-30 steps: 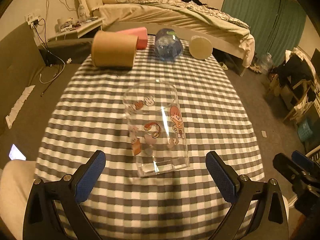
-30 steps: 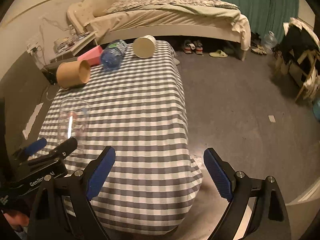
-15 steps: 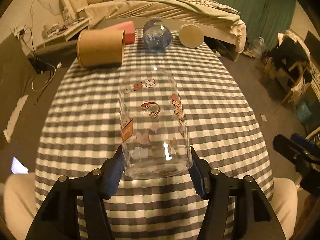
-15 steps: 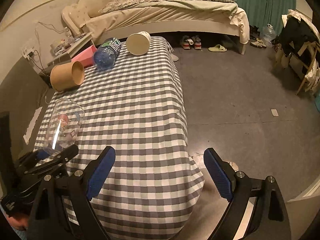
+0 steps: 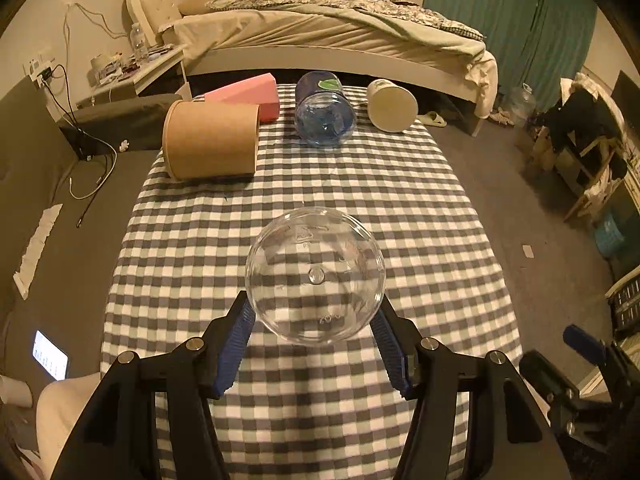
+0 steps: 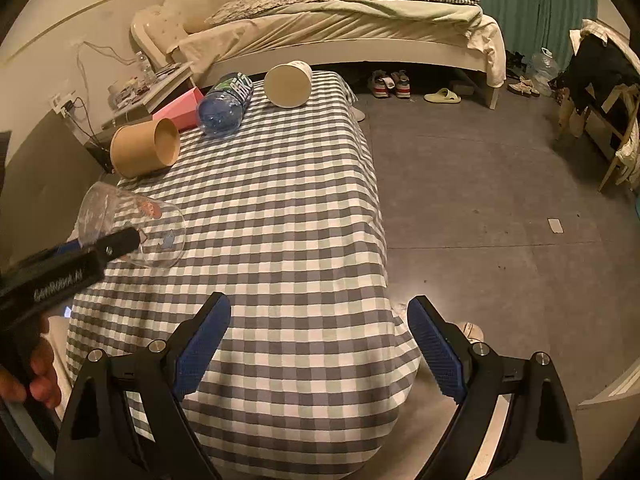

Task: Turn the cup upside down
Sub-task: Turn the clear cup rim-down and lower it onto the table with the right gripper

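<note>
A clear glass cup [image 5: 315, 276] with cartoon prints is held in my left gripper [image 5: 316, 322], whose blue pads press on both its sides. The cup is lifted off the checked tablecloth [image 5: 360, 184] and tipped on its side, its round base facing away from the camera. In the right wrist view the cup [image 6: 132, 229] hangs tilted above the table's left part, with the left gripper's finger [image 6: 116, 242] across it. My right gripper [image 6: 320, 344] is open and empty over the table's near edge.
At the far end of the table lie a brown paper tub [image 5: 210, 142], a pink box [image 5: 248, 94], a blue water bottle [image 5: 324, 114] and a white paper cup [image 5: 392, 104]. A bed [image 5: 320, 36] stands behind. Bare floor [image 6: 500, 200] lies right of the table.
My left gripper closed on the cup, lifted it off the table and tipped it from upright onto its side. The right gripper stayed open and nearly still.
</note>
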`<control>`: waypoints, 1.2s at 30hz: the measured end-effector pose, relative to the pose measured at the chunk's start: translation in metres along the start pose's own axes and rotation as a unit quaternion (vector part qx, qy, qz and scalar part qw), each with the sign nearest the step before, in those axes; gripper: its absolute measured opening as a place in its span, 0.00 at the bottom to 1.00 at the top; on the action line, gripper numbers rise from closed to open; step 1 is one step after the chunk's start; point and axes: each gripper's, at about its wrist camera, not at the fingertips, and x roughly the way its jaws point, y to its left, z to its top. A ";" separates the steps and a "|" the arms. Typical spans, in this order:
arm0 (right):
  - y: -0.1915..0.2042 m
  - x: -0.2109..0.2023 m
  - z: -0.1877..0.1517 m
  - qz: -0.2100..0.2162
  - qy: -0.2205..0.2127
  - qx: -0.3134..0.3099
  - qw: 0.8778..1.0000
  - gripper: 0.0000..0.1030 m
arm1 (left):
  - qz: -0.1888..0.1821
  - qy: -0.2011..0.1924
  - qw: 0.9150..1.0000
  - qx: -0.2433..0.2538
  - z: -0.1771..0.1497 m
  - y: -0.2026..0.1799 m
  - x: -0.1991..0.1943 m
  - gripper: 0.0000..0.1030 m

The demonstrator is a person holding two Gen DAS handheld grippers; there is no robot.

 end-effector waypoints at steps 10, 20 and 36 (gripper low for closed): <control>-0.005 0.002 0.001 -0.004 0.005 0.005 1.000 0.87 | 0.002 0.008 1.000 -0.001 0.004 0.005 0.008 0.58; 0.002 -0.005 0.005 -0.007 -0.002 -0.003 1.000 0.88 | -0.008 -0.006 1.000 0.001 0.006 0.006 -0.003 0.58; 0.020 -0.048 0.011 -0.016 -0.038 -0.028 0.999 0.88 | -0.028 -0.076 0.997 -0.002 0.027 0.010 -0.056 0.58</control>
